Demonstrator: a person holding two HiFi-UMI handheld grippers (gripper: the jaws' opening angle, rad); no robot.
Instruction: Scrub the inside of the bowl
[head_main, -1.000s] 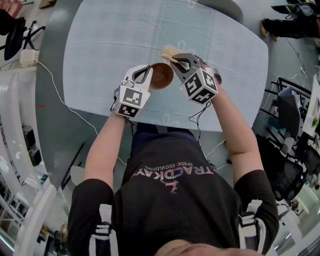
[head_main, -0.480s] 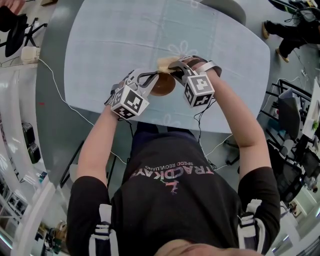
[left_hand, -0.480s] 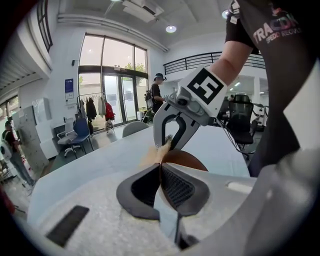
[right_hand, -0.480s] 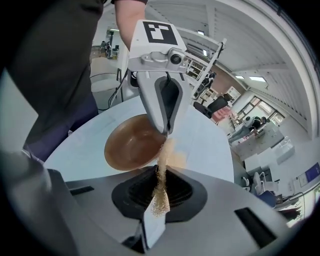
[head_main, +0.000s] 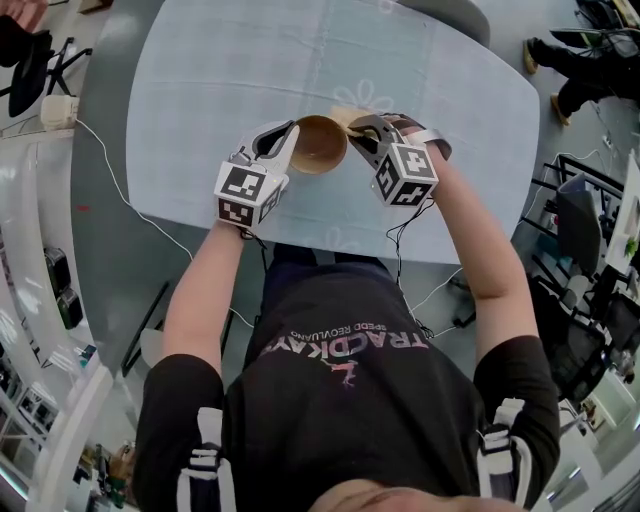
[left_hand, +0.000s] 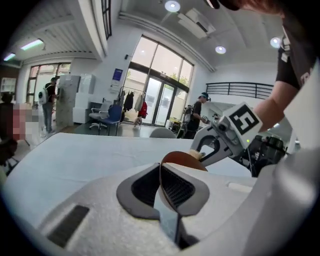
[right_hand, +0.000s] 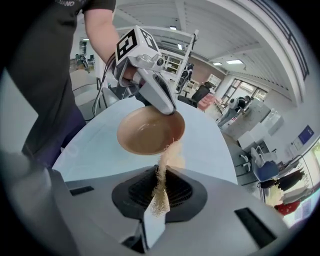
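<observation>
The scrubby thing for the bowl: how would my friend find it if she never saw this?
Find the big table with the pale blue cloth, then the brown bowl held over it. The right gripper beside the bowl has its fingers shut on the scrubber. It is the only fuzzy, straw-coloured thing; the bowl is smooth, the gripper hard plastic.

Premises: open-plan office lobby. Evidence: tall glazed entrance doors (left_hand: 160, 102), wheeled office chair (left_hand: 111, 116), recessed ceiling lights (left_hand: 172, 6), mezzanine railing (left_hand: 239, 88), coat rack (left_hand: 134, 102).
</observation>
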